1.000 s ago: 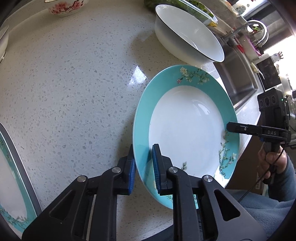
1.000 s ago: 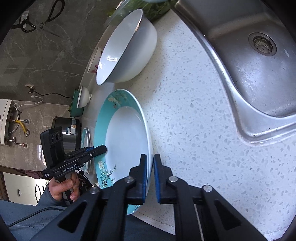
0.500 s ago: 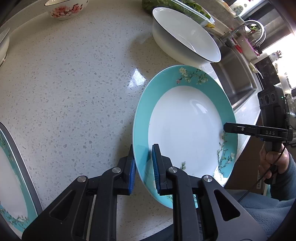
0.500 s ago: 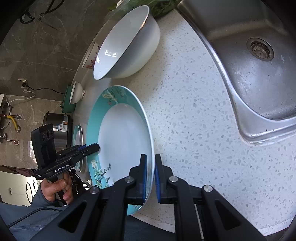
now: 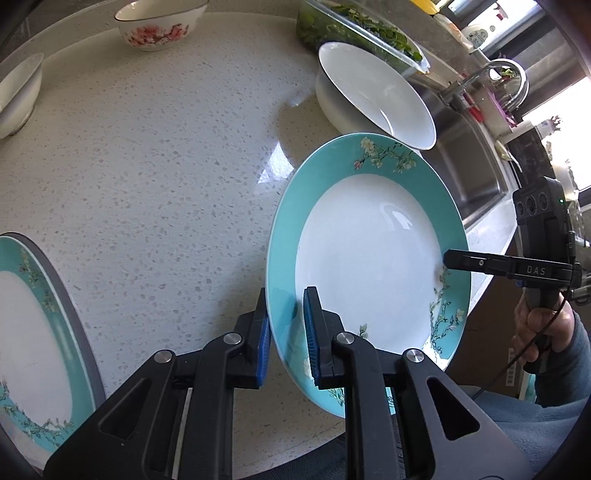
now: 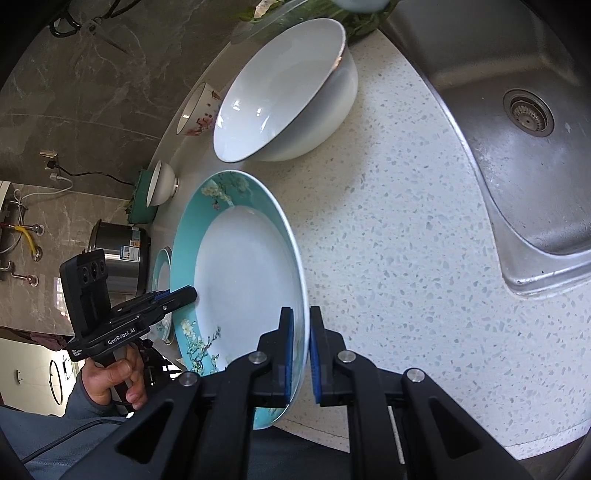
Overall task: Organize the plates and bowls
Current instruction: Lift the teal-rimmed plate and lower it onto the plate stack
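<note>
Both grippers hold one plate up off the speckled white counter. The plate is round and shiny, white in the middle, with a wide teal-blue band all around. Little flowers on thin branches are painted on the band, some at the top and more at the bottom. The plate is tilted, with one side higher than the other.

The left gripper pinches the plate's rim, one blue pad on the back and one on the front. The right gripper pinches the rim on the other side, its jaws squeezed close with the thin edge between them.

Just behind the plate a big white bowl sits on the counter, beside the metal sink. Another teal plate of the same kind sits at the far left. A bowl with pink flowers stands farther back. A small white bowl is at the counter's left edge.
</note>
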`<action>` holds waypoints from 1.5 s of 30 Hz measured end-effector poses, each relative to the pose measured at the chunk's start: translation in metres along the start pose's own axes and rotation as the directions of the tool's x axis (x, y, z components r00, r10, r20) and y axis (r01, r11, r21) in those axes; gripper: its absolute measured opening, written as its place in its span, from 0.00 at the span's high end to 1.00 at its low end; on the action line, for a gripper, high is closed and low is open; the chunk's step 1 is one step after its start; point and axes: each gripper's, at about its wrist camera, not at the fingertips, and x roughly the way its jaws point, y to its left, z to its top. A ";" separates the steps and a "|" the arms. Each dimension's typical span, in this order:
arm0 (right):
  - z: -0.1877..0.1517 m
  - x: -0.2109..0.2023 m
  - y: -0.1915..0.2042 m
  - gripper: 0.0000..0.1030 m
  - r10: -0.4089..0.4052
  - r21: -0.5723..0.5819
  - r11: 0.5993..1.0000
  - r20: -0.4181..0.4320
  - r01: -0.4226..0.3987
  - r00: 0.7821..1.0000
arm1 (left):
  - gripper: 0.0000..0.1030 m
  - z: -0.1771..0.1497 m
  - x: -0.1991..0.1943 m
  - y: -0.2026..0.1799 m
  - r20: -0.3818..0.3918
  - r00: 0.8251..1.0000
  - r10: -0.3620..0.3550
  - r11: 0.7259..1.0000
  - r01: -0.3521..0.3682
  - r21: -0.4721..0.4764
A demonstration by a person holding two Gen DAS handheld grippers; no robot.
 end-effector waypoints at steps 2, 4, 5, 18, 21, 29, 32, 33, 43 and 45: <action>0.004 0.000 0.008 0.88 0.003 -0.011 1.000 -0.006 -0.003 1.000 | 0.86 -0.001 -0.009 0.006 0.009 1.000 0.003 1.000 -0.003 -0.011; 0.007 0.001 0.018 0.88 0.011 -0.024 1.000 -0.017 -0.011 1.000 | 0.86 -0.003 -0.021 0.016 0.023 1.000 0.010 1.000 -0.009 -0.029; 0.008 0.003 0.024 0.88 0.012 -0.033 0.999 -0.021 -0.013 1.000 | 0.86 -0.004 -0.026 0.021 0.031 0.999 0.013 0.999 -0.011 -0.038; 0.032 0.077 0.142 0.88 0.067 -0.213 0.972 -0.173 -0.104 0.983 | 0.86 -0.052 -0.122 0.136 0.124 0.985 0.123 0.966 -0.090 -0.243; 0.031 0.110 0.173 0.88 0.066 -0.260 0.957 -0.230 -0.126 0.971 | 0.85 -0.071 -0.142 0.176 0.136 0.978 0.157 0.943 -0.108 -0.316; 0.030 0.180 0.218 0.88 0.034 -0.310 0.941 -0.319 -0.139 0.947 | 0.84 -0.103 -0.163 0.248 0.132 0.968 0.212 0.902 -0.142 -0.407; 0.031 0.196 0.225 0.88 0.022 -0.312 0.941 -0.337 -0.134 0.941 | 0.84 -0.111 -0.161 0.268 0.121 0.969 0.213 0.894 -0.144 -0.425; 0.032 0.200 0.228 0.88 0.017 -0.313 0.941 -0.341 -0.130 0.940 | 0.84 -0.112 -0.160 0.273 0.115 0.970 0.215 0.892 -0.147 -0.427; 0.030 0.221 0.232 0.86 -0.014 -0.304 0.947 -0.360 -0.103 0.933 | 0.83 -0.123 -0.150 0.306 0.085 0.974 0.211 0.892 -0.156 -0.424; 0.031 0.223 0.231 0.86 -0.019 -0.302 0.948 -0.358 -0.097 0.933 | 0.83 -0.122 -0.148 0.308 0.082 0.972 0.218 0.895 -0.166 -0.414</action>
